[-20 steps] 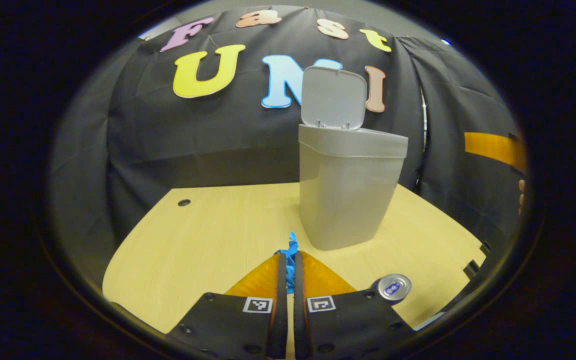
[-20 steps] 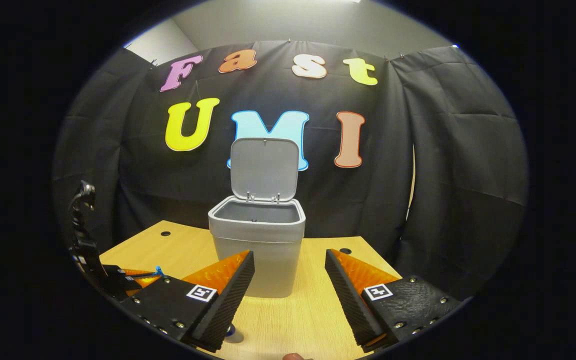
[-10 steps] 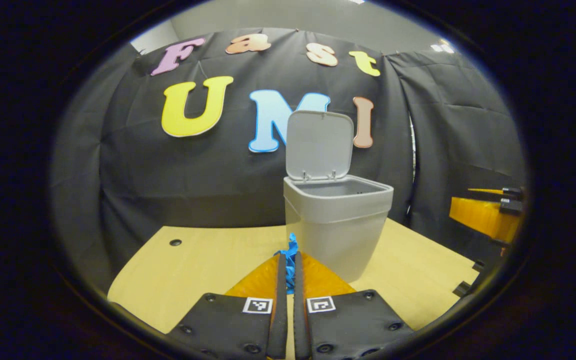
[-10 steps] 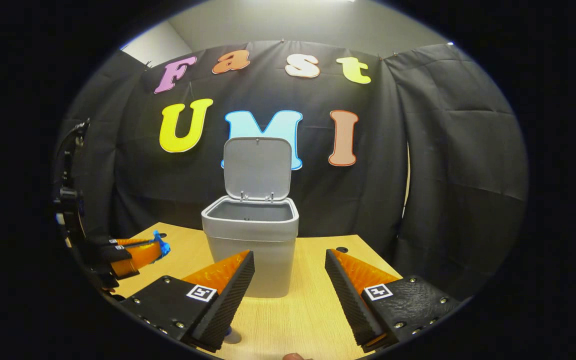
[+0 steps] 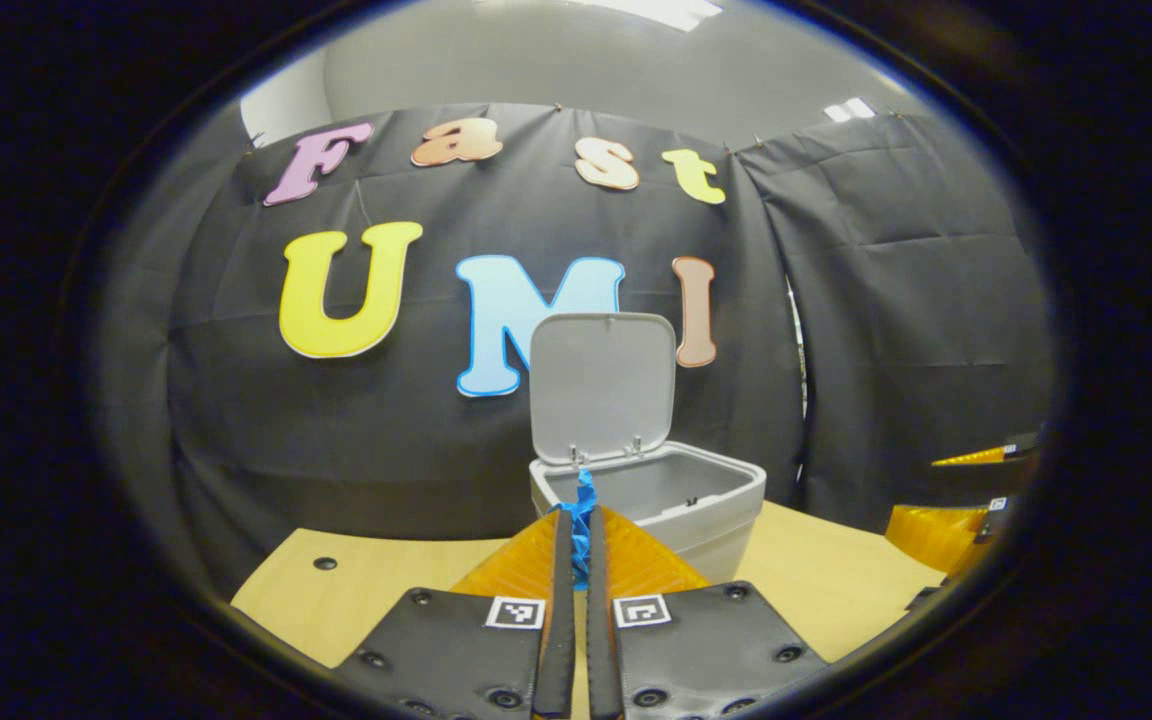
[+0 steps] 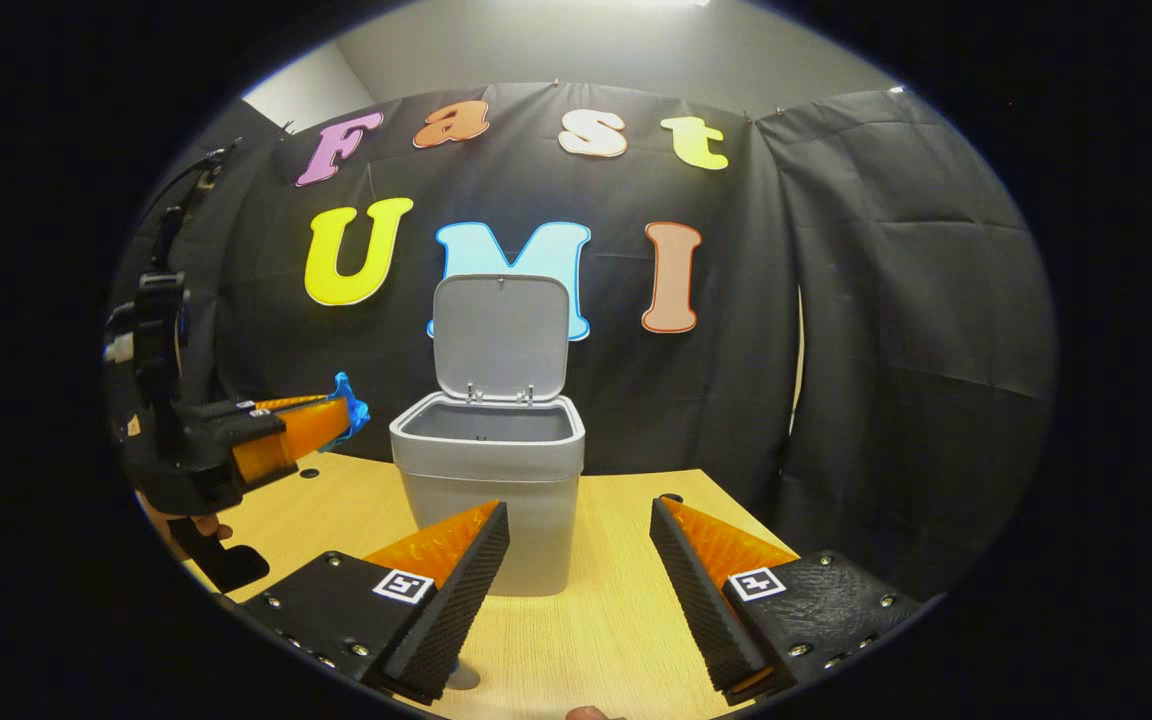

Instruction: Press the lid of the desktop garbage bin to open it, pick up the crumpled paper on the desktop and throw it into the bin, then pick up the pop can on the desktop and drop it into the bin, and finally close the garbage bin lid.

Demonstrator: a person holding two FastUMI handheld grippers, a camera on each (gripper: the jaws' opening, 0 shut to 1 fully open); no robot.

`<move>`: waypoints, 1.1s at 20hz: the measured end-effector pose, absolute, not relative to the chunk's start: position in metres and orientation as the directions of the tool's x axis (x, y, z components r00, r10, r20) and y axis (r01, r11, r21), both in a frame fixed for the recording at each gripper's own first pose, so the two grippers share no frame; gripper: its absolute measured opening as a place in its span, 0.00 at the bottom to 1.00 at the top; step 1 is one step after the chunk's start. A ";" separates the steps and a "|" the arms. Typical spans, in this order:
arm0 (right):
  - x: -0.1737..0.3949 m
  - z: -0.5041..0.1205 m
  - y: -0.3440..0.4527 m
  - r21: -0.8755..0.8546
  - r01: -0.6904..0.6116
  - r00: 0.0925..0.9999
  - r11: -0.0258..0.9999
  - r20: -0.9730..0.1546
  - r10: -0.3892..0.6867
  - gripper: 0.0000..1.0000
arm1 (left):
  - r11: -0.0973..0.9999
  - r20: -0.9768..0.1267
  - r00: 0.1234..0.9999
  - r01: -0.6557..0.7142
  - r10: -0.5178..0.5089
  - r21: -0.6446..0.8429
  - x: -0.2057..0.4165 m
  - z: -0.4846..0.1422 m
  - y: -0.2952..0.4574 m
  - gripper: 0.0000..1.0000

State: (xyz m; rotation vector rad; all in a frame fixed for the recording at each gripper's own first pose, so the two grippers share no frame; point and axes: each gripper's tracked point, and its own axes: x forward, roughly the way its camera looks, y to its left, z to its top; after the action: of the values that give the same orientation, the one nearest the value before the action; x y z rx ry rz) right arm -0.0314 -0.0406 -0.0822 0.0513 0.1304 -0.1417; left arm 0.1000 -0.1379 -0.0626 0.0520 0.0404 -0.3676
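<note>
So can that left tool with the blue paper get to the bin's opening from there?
Probably yes. The lid stands upright at the back, so the bin is open on top. The left tool, shut on the blue paper, is raised about level with the rim, to one side, with nothing between them.

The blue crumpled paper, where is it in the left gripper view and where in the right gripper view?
Left gripper view: the crumpled paper sits low and centre, pinched between the left gripper fingertips, in front of the open bin.
Right gripper view: the paper is at mid-left, at that gripper's tip, left of the bin's rim.
Shared landmark: the bin's raised lid.
</note>
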 end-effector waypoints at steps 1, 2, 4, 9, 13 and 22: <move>-0.034 -0.084 -0.043 0.043 0.157 0.979 0.987 -0.136 -0.150 0.92 | 0.929 -0.044 0.930 0.367 -0.366 0.037 0.106 -0.061 -0.141 0.11; -0.036 -0.084 -0.046 0.043 0.172 0.976 0.984 -0.140 -0.165 0.92 | 0.928 -0.039 0.928 0.371 -0.370 0.034 0.111 -0.059 -0.143 0.11; -0.042 -0.086 -0.054 0.035 0.207 0.968 0.978 -0.150 -0.200 0.92 | 0.925 -0.024 0.926 0.378 -0.377 0.039 0.121 -0.056 -0.145 0.12; -0.060 -0.091 -0.067 0.023 0.272 0.948 0.962 -0.179 -0.264 0.92 | 0.904 -0.025 0.904 0.427 -0.427 0.012 0.146 -0.062 -0.167 0.12; -0.068 -0.091 -0.072 0.008 0.294 0.940 0.956 -0.184 -0.288 0.89 | 0.904 -0.057 0.903 0.427 -0.426 0.004 0.168 -0.080 -0.175 0.14; -0.065 -0.089 -0.069 0.008 0.286 0.943 0.958 -0.181 -0.280 0.92 | 0.896 -0.121 0.891 0.444 -0.438 0.028 0.188 -0.099 -0.189 0.34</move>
State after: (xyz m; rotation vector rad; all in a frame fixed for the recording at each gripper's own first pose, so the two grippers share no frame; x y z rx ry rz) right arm -0.0647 -0.0692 -0.0889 0.0348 0.1795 -0.2887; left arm 0.1885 -0.1888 -0.0994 0.0559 0.1131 -0.4579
